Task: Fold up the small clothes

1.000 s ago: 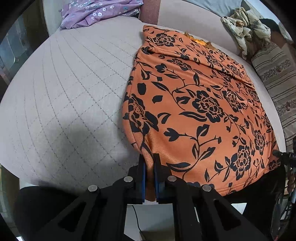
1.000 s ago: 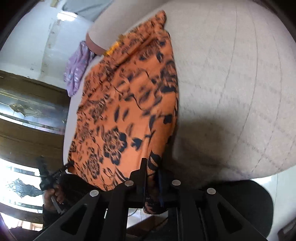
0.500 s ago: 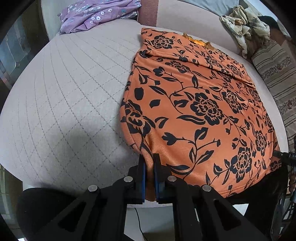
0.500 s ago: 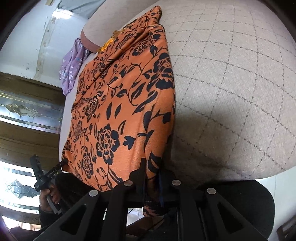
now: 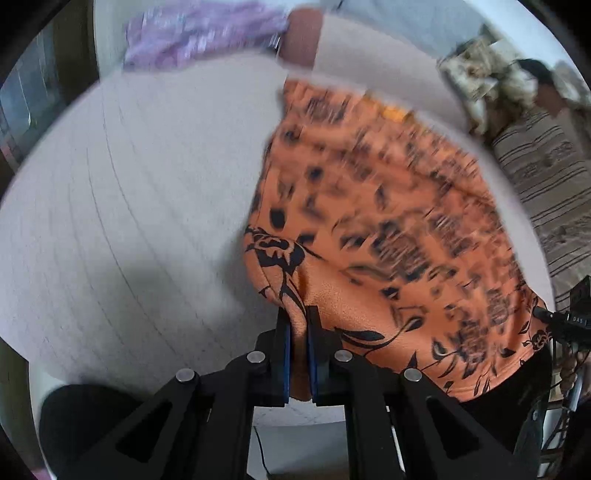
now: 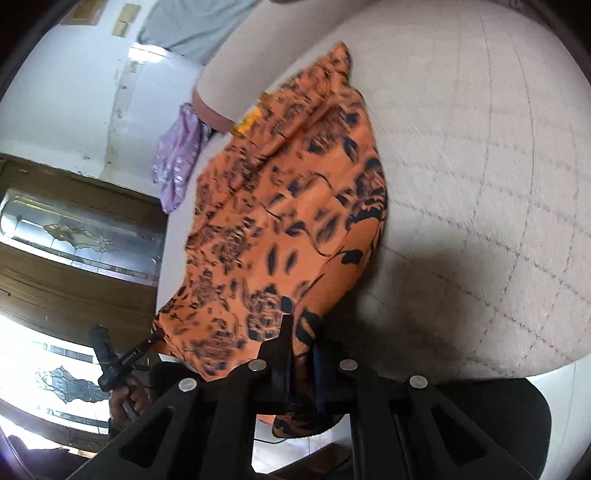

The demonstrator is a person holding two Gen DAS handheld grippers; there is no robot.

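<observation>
Pinching the near hem at its two corners, both claws are clamped tight on the orange floral garment (image 5: 373,229) — the left gripper (image 5: 298,334) on the corner that lies toward the bare quilted mattress (image 5: 140,206), the right gripper (image 6: 303,349) on the opposite corner, cloth pressed between each pair of pads. Everything else of the garment stretches away from that hem: its long axis runs straight ahead of both claws, up the mattress toward the far edge where a purple cloth (image 5: 199,33) lies. Neither hand is nearer; they share the hem evenly. Judging by that, the fold likely calls for carrying the hem forward along this axis — both corners together, so the edge lands square.
</observation>
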